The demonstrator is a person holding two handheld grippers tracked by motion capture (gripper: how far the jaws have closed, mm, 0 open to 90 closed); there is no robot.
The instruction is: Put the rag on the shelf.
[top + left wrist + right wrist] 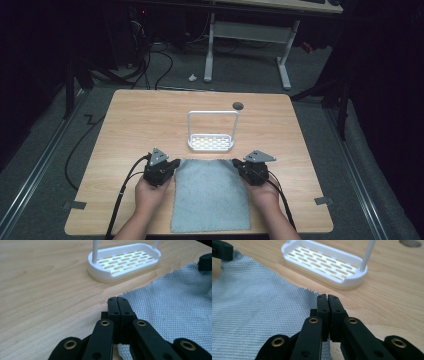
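Observation:
A grey-blue cloth [210,195] lies flat on the wooden table [130,130], reaching its near edge. My left gripper [176,163] rests at the cloth's far left corner and my right gripper [235,163] at its far right corner. In the left gripper view the jaws [117,298] are shut, tips at the corner of the cloth [170,305]. The right gripper view shows shut jaws [327,296] over the cloth's [257,305] corner. The weave runs under both tips, and no fabric shows between either pair of jaws. A white slotted rack [211,143] with a tall hoop handle stands just beyond the cloth.
A dark round grommet hole [238,105] sits in the table behind the rack. Bare wood lies left and right of the cloth. A white-legged desk [285,60] and cables [150,60] are on the floor beyond the table.

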